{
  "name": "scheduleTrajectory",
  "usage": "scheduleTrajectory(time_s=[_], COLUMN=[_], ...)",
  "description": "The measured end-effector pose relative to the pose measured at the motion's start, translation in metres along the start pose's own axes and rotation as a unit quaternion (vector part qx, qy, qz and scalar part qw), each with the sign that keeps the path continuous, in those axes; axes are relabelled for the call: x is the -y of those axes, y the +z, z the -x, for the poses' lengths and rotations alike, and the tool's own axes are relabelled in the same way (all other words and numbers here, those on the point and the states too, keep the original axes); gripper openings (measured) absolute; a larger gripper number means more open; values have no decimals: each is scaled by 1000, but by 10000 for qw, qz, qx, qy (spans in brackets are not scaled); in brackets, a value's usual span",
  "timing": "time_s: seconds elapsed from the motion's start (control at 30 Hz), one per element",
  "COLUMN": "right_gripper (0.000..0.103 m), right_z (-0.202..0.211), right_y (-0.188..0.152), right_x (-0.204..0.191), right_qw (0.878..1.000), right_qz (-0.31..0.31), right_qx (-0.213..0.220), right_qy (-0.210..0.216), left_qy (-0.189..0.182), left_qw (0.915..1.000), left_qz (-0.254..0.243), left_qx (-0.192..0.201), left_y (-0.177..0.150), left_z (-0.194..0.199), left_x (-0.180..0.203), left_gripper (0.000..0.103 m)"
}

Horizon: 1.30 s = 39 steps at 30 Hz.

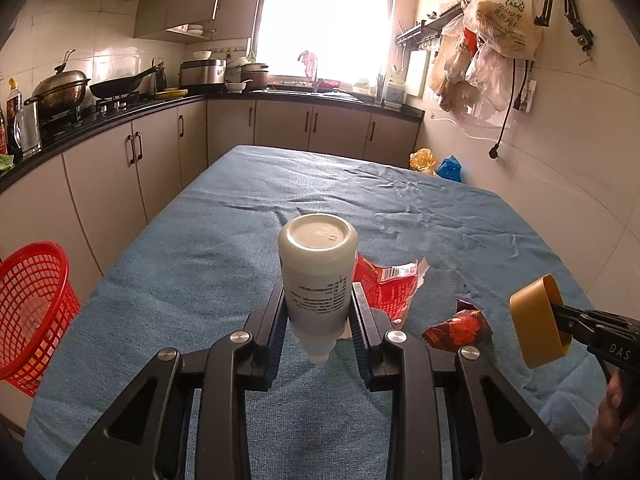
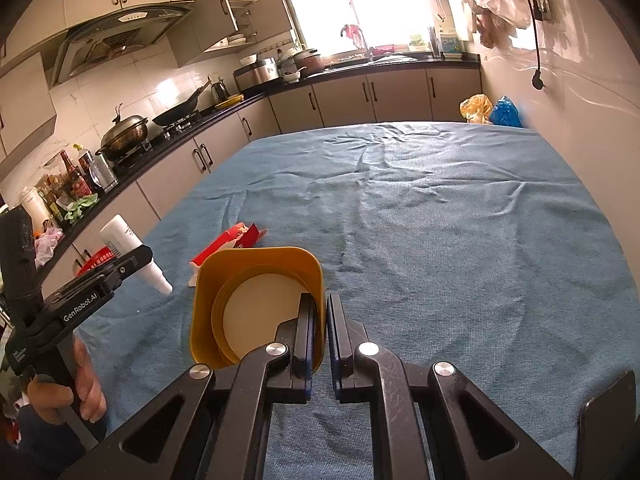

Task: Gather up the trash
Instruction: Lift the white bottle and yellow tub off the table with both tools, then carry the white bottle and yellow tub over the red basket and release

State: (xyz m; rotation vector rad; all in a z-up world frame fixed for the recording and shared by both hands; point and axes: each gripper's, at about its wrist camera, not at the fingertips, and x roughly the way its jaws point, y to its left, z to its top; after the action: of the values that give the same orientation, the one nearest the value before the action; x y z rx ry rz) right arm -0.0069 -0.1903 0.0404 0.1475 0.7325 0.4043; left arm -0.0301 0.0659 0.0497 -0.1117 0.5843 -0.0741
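Your left gripper [image 1: 318, 300] is clamped on the white bottle [image 1: 316, 276], base pointing to twelve o'clock, neck hanging back toward you between the jaws, clear above the blue tablecloth [image 1: 400, 208]. Your right gripper [image 2: 319, 320] is pinched nearly closed on the wall of the yellow cup [image 2: 248, 280], which juts out at ten o'clock. The red wrapper [image 1: 384, 284] lies on the cloth at two o'clock from the bottle, the dark wrapper [image 1: 456, 326] at three. The red basket [image 1: 32, 312] stands at nine o'clock, off the table.

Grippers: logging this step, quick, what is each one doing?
Left gripper: shut on the white bottle.
Right gripper: shut on the yellow cup wall.
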Motion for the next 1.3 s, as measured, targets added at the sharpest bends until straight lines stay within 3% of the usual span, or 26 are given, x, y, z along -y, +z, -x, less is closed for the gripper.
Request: scheduleTrajectory(time_s=[0.93,1.3], right_gripper=[8,8], right_z=[-1,5], right_y=[0,1], right_x=[1,0], right_qw=[10000,9991], right_qz=[-5,-306], right_qx=[-8,10], right_qy=[-28,-283], left_qy=[49,167], left_qw=[10000,9996], left_qz=[2,227], left_qx=[14,-42], left_y=[1,5], left_z=[0,3], left_x=[-2,-16], left_gripper=[29,29])
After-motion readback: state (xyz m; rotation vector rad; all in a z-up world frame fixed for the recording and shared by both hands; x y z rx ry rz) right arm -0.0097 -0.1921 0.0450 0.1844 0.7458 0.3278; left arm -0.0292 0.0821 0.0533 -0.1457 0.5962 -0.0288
